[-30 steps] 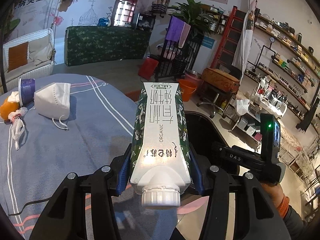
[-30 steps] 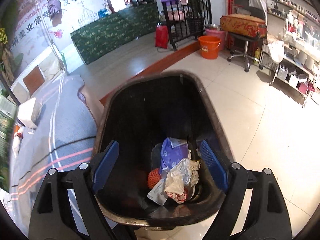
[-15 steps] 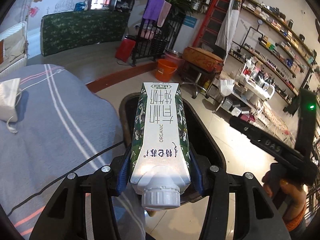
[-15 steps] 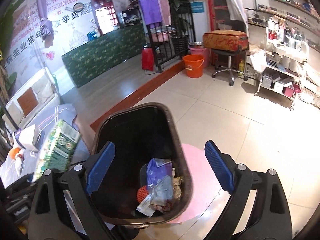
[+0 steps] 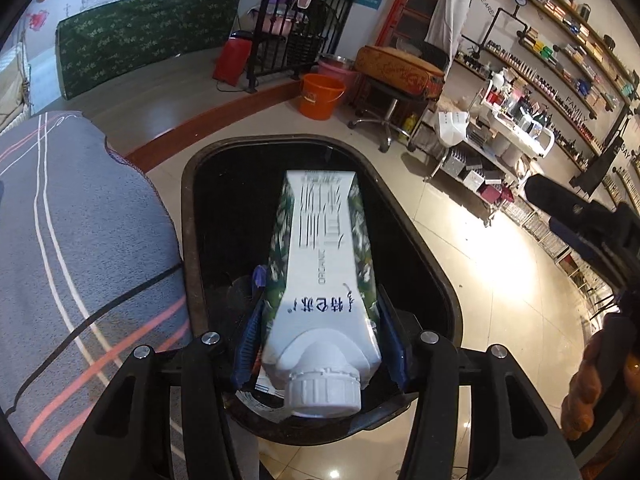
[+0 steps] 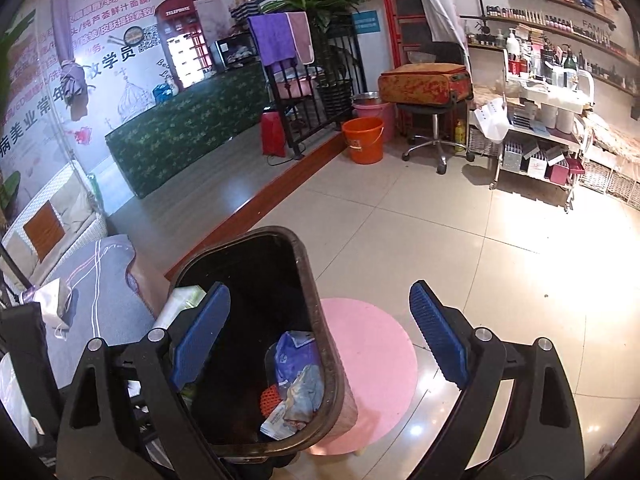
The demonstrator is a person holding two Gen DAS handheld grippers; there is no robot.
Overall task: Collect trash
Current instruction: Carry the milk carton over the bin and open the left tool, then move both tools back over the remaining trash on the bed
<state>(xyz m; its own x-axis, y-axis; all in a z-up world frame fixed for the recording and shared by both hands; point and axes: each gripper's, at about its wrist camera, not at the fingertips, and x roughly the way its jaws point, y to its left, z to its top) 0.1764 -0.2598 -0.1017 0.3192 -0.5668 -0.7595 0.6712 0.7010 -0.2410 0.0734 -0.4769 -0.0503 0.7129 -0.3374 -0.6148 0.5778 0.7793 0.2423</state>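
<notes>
Fingers [image 5: 256,320] of left gripper [image 5: 318,330]: just eased apart, milk carton [image 5: 324,264] between pads, grip loosening or lost. Carton long axis runs away from fingers, cap nearest, far end over black bin [image 5: 192,216] mouth. Right gripper [image 6: 320,332]: fingers spread wide, empty, beyond bin's right rim.

My left gripper [image 5: 320,344] has two matte black, angular plastic fingers with cut-out windows, each fitted with a ribbed blue pad [image 5: 394,344] on its inner face. Round silver screws [image 5: 211,337] mark the linkage pivots, two per side. My right gripper [image 6: 320,332] is built identically: black arms, blue cross-hatched pads [image 6: 438,338], silver pivot screws [image 6: 482,334]. In the left view its housing appears as a black block.
</notes>
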